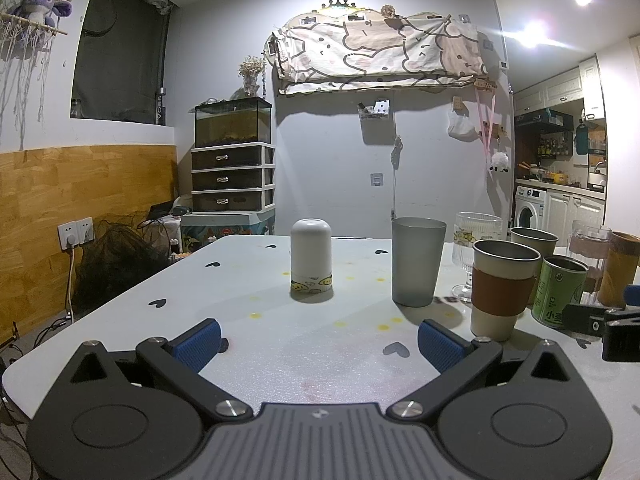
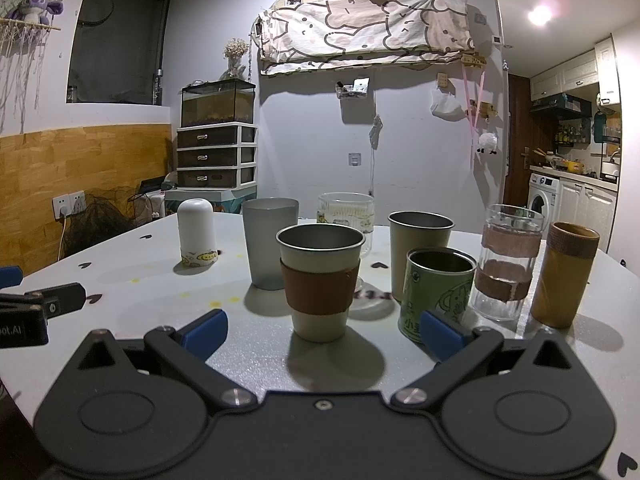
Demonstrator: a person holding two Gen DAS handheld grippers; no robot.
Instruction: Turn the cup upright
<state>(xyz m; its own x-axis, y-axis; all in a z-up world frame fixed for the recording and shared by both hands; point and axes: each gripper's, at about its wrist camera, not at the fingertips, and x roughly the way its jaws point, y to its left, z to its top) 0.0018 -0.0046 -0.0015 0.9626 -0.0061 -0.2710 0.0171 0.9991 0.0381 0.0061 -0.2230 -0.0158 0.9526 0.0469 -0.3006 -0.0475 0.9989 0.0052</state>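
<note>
Left gripper [image 1: 318, 340]: blue-padded fingers spread wide apart, nothing between them, not touching any cup; it hangs low over the near part of the table [image 1: 120, 320]. Its side shows at the left edge of the right wrist view.

Right gripper [image 2: 322, 334]: fingers likewise wide apart, holding nothing. The sleeved cup [image 2: 319, 282] stands just beyond the gap between the pads, apart from them; the green tin [image 2: 436, 292] sits just behind the right pad, contact cannot be told.

White cup [image 1: 311, 260]: stands upside down on the table, far of the left gripper and slightly left of its centre line. Long axis vertical, rounded closed base up, mouth down on the tabletop. A band with yellow cartoon figures circles the end at the table. In the right wrist view it is far left, left of the grey tumbler [image 2: 270, 242].

Other vessels, all mouth up:
- grey tumbler just right of the white cup, apart from it
- ribbed glass goblet [image 2: 347, 212] behind the sleeved cup
- plain metal cup [image 2: 420, 248] behind the green tin
- clear glass with brown bands [image 2: 506, 262] right of the tin
- amber cup [image 2: 564, 276] farthest right

Tabletop is pale, with black heart marks and yellow spots
</note>
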